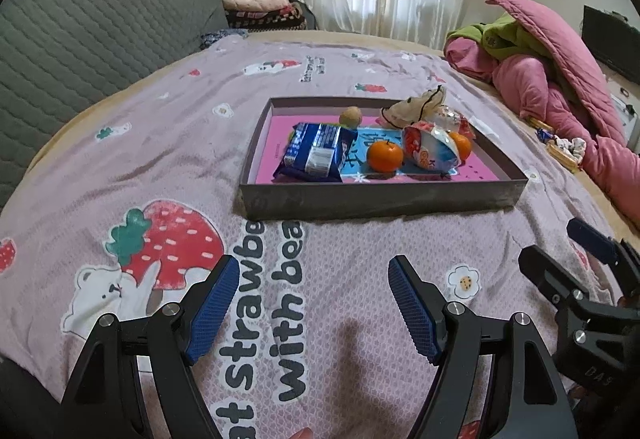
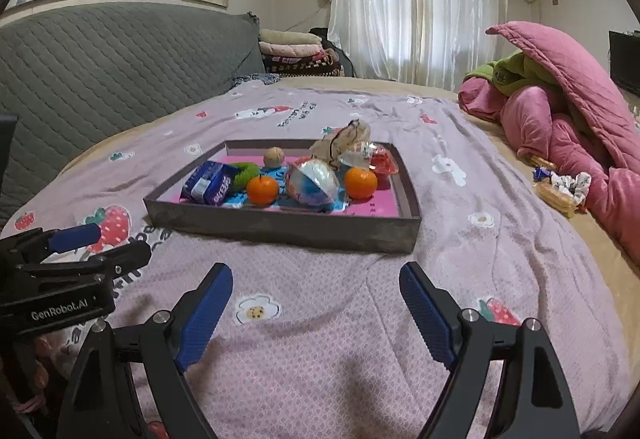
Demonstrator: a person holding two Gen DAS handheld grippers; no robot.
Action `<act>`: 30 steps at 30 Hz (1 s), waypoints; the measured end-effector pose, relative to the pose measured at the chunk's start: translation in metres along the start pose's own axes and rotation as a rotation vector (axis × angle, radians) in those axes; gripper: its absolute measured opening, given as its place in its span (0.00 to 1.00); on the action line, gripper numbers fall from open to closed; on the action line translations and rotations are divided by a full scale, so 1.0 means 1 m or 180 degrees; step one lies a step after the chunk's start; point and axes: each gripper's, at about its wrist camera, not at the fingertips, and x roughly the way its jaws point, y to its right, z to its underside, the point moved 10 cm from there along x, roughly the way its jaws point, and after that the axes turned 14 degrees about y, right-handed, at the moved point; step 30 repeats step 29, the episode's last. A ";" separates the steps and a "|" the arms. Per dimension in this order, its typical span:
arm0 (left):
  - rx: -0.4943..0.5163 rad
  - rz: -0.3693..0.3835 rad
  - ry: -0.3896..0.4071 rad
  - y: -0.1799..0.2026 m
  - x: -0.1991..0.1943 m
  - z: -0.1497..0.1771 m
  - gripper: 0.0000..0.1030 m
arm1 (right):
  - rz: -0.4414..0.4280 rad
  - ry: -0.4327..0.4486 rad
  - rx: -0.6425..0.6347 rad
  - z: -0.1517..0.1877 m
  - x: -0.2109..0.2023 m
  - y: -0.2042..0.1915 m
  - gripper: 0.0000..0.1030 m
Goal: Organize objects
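Observation:
A shallow grey tray (image 1: 380, 197) (image 2: 280, 227) with a pink floor sits on the bed. In it lie a blue snack packet (image 1: 316, 153) (image 2: 210, 185), two oranges (image 1: 385, 155) (image 2: 361, 182), a walnut (image 1: 351, 116) (image 2: 273, 156), a foil snack bag (image 1: 430, 151) (image 2: 314, 185), a beige pouch (image 1: 416, 105) (image 2: 344, 141) and a green ring (image 2: 246, 173). My left gripper (image 1: 314, 305) is open and empty, short of the tray. My right gripper (image 2: 316, 313) is open and empty, also short of the tray. Each gripper shows at the edge of the other's view.
A lilac strawberry-print blanket (image 1: 140, 159) (image 2: 480, 239) covers the bed. A pink and green quilt heap (image 1: 560, 79) (image 2: 568, 111) lies at the right, with wrapped snacks and a scrunchie (image 2: 560, 185) beside it. A grey padded headboard (image 2: 120, 71) runs along the left.

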 end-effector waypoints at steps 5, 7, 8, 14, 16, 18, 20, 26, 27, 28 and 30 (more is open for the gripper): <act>-0.0024 -0.0034 -0.0060 -0.003 0.007 0.008 0.76 | -0.0038 -0.0041 -0.0045 0.009 0.003 -0.005 0.83; -0.0008 -0.0041 -0.0070 -0.003 0.009 0.010 0.76 | -0.0057 -0.0043 -0.0049 0.010 0.004 -0.007 0.83; 0.0007 -0.0041 -0.0073 -0.003 0.010 0.012 0.76 | -0.0056 -0.0044 -0.0051 0.011 0.004 -0.008 0.83; 0.0020 -0.0037 -0.0132 -0.003 0.019 0.020 0.76 | -0.0030 -0.0095 -0.0043 0.018 0.011 -0.007 0.83; 0.0004 -0.0026 -0.0141 -0.004 0.021 0.022 0.76 | -0.0022 -0.0119 -0.0018 0.020 0.013 -0.005 0.83; -0.0007 -0.0032 -0.0140 -0.005 0.024 0.023 0.76 | -0.0012 -0.0144 0.0002 0.022 0.014 -0.003 0.83; -0.0019 -0.0020 -0.0129 -0.006 0.025 0.024 0.76 | 0.0006 -0.0164 0.0002 0.024 0.016 -0.001 0.83; -0.0019 -0.0030 -0.0125 -0.007 0.027 0.025 0.76 | 0.0013 -0.0185 -0.0014 0.027 0.018 -0.001 0.83; -0.0014 -0.0034 -0.0122 -0.007 0.027 0.025 0.76 | 0.0016 -0.0190 -0.0015 0.027 0.018 -0.001 0.83; -0.0016 -0.0021 -0.0125 -0.007 0.027 0.025 0.76 | 0.0011 -0.0189 -0.0012 0.027 0.018 -0.001 0.83; -0.0012 -0.0027 -0.0125 -0.007 0.027 0.024 0.76 | 0.0005 -0.0189 -0.0006 0.027 0.017 -0.001 0.83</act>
